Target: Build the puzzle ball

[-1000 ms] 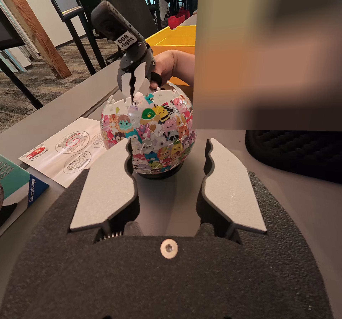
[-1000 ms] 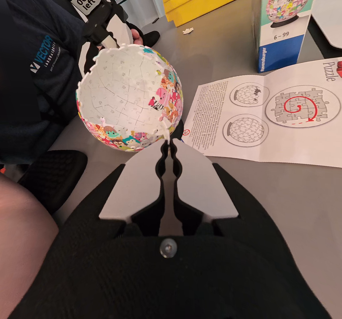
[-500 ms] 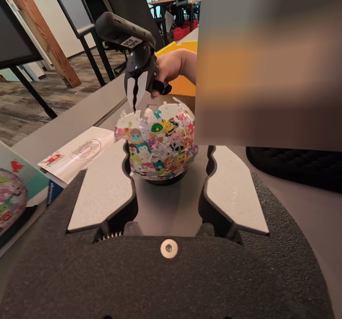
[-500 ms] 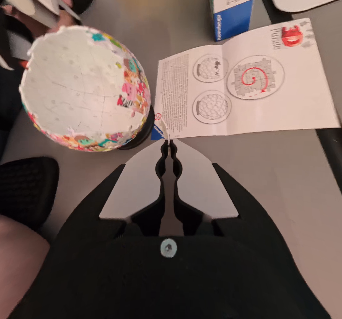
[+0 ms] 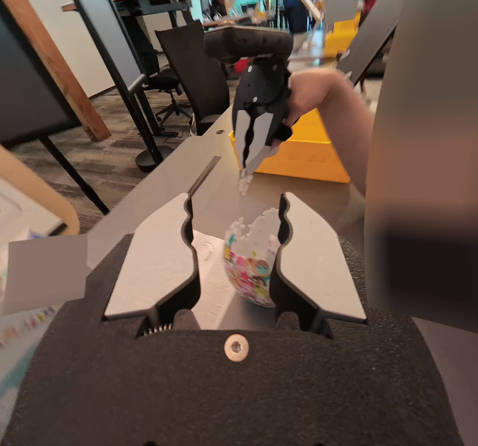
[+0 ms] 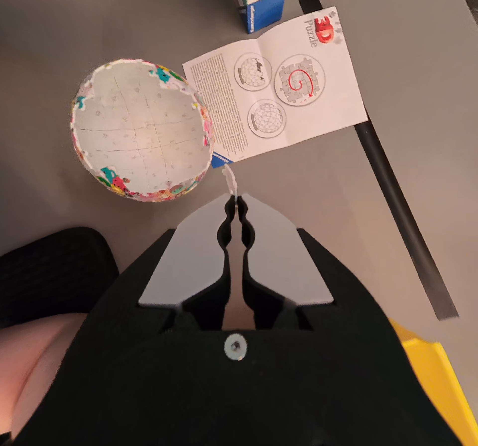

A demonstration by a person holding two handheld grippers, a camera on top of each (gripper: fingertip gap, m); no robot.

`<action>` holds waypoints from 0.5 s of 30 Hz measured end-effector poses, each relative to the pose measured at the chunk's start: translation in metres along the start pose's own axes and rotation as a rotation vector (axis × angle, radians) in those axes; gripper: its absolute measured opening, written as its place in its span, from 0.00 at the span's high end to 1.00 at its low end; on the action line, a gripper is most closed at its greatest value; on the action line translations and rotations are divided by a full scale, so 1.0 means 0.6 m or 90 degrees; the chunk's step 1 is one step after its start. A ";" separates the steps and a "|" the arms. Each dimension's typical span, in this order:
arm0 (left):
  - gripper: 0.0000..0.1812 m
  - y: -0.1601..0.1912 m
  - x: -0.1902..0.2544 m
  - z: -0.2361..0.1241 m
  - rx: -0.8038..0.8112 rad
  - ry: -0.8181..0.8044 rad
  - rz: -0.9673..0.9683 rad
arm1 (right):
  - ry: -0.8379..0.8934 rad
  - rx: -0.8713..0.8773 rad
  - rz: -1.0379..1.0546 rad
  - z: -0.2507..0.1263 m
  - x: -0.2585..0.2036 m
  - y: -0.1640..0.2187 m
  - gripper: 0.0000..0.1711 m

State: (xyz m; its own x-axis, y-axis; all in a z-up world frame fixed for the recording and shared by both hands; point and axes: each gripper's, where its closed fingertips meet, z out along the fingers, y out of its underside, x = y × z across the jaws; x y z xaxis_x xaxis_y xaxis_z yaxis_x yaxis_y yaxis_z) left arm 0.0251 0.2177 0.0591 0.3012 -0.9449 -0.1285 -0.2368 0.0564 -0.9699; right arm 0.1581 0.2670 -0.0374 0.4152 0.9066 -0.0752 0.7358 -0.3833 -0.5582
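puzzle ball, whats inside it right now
Looking down from the right wrist view, the puzzle ball is an open shell with nothing inside: only the white backs of joined pieces and their seams. Its lower outside and whatever it rests on are hidden by the shell.

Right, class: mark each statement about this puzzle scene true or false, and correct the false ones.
1. The right tongs pinch a white puzzle piece. True.
2. The puzzle ball is finished. False: its top is open, showing the white inside.
3. The left tongs grip the ball. False: they are open, holding nothing.
4. An instruction sheet lies on the table beside the ball. True.
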 end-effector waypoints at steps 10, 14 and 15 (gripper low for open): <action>0.77 0.006 0.018 0.057 -0.074 0.064 -0.018 | 0.076 0.208 -0.197 -0.074 -0.116 -0.149 0.98; 0.84 0.004 0.014 0.055 -0.075 0.047 -0.014 | 0.079 0.251 -0.251 -0.063 -0.151 -0.191 0.98; 0.90 0.003 0.015 0.053 -0.073 0.052 -0.006 | 0.081 0.246 -0.260 -0.057 -0.153 -0.193 0.98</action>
State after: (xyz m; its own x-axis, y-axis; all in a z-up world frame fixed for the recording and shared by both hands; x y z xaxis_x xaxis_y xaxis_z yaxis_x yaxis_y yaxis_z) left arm 0.0567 0.2193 0.0496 0.2290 -0.9685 -0.0980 -0.3392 0.0150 -0.9406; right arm 0.0529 0.2221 0.0624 0.2172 0.9299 0.2970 0.6114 0.1076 -0.7839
